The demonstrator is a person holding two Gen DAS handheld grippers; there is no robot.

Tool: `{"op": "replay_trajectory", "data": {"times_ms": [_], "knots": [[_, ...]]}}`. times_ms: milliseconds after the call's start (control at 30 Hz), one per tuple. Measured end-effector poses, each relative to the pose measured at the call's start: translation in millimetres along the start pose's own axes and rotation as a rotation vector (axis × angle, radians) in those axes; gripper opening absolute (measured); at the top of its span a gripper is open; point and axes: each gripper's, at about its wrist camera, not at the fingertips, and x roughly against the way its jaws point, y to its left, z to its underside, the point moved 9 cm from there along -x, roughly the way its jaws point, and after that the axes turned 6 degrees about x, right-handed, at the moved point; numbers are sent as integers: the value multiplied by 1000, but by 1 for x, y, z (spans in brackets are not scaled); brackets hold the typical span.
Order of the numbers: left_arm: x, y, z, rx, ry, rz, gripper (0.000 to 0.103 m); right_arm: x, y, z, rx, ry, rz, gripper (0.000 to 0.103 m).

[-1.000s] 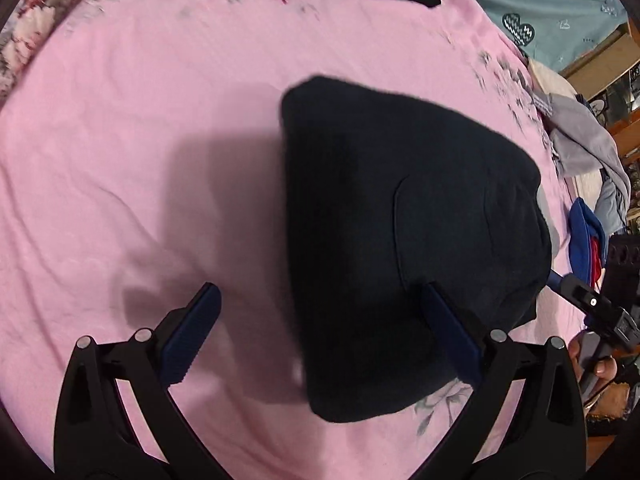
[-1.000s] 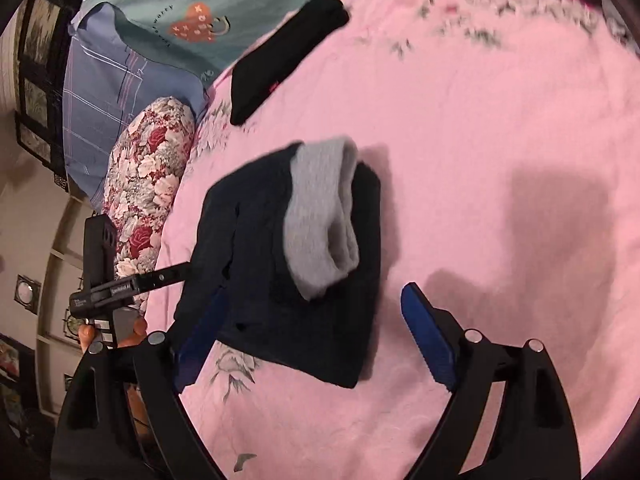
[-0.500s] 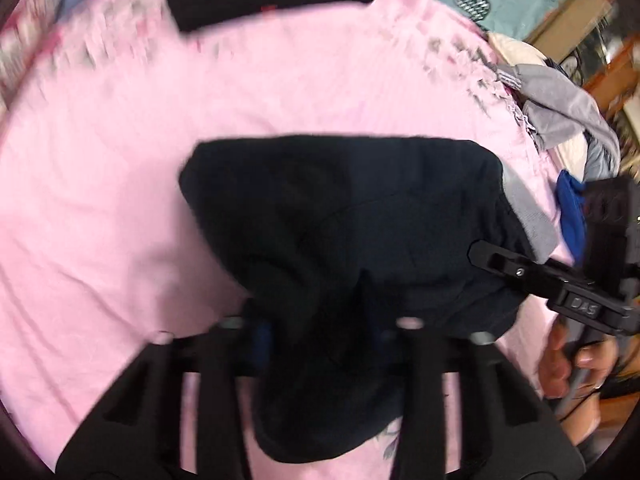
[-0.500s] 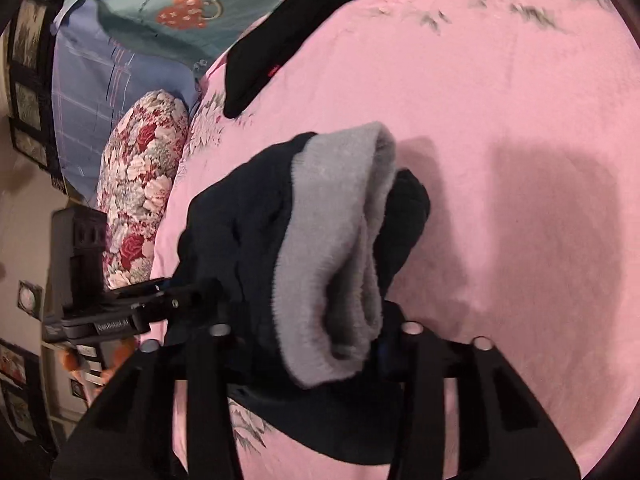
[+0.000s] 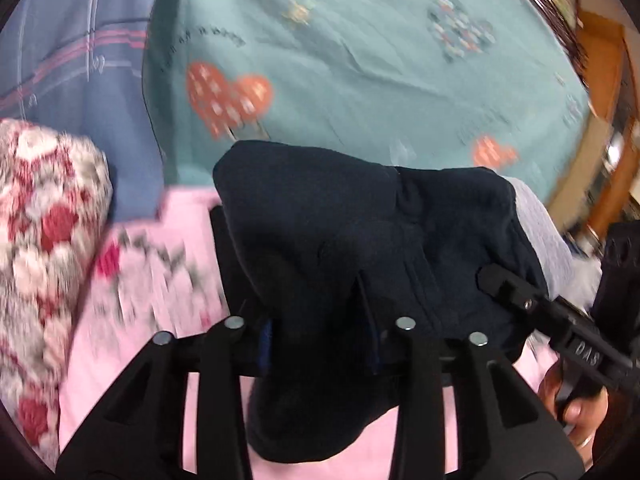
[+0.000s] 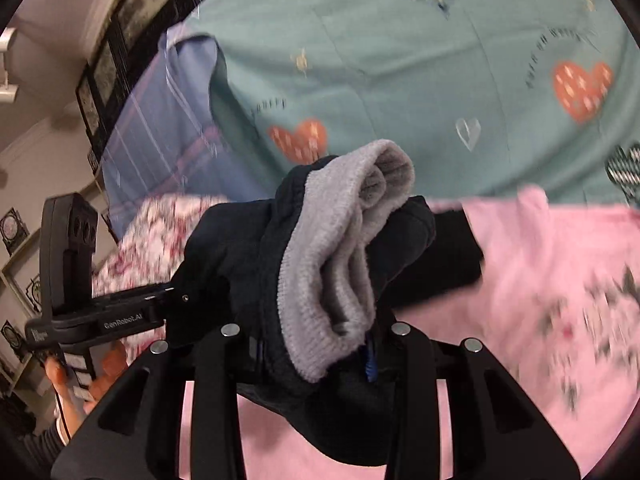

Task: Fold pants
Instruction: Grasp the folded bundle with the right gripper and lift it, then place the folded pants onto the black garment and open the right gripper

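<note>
Folded navy pants (image 5: pixel 360 264), grey lining exposed, are clamped at opposite ends by left gripper (image 5: pixel 320 336), jaws easing apart, and right gripper (image 6: pixel 316 344), apparently for relocation off the pink bedsheet (image 6: pixel 540 280).

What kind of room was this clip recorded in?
Most likely a bedroom. The work surface is a bed with a pink floral sheet, a teal quilt with heart prints and a red-flowered pillow lie at its far end, and framed pictures hang on the wall.
</note>
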Motion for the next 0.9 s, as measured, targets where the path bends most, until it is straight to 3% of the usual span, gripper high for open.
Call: {"op": "replay_trajectory", "data": {"times_ms": [100, 233, 267, 300, 333, 367, 400, 467, 567, 667, 767, 900], "knots": [[-50, 14, -14, 20, 20, -40, 37, -58, -21, -26, 41, -6, 5, 36], [-135, 48, 2, 18, 95, -148, 42, -142, -76, -15, 27, 74, 52, 38], [-162, 64, 12, 27, 119, -199, 51, -163, -96, -6, -3, 98, 75, 39], [-176, 80, 23, 42, 141, -247, 74, -182, -113, 5, -30, 128, 106, 40], [-192, 93, 35, 65, 164, -283, 86, -198, -130, 19, -40, 172, 172, 47], [-200, 105, 42, 111, 142, -286, 101, -209, -145, 31, -49, 209, 234, 64], [-201, 110, 44, 132, 130, -281, 101, -216, -164, 42, -86, 209, 271, 67], [-196, 112, 47, 168, 154, -257, 101, -214, -172, 43, -157, 165, 214, 68], [-170, 111, 44, 180, 189, -262, 101, -203, -162, 37, -131, 192, 250, 68], [-129, 100, 53, 173, 181, -232, 101, -157, -149, 26, -177, 145, 288, 70], [-76, 83, 74, 112, 149, -238, 101, -111, -126, 34, -187, 130, 309, 89], [-11, 65, 113, 33, 96, -251, 101, -47, -69, 71, -89, 142, 354, 93]]}}
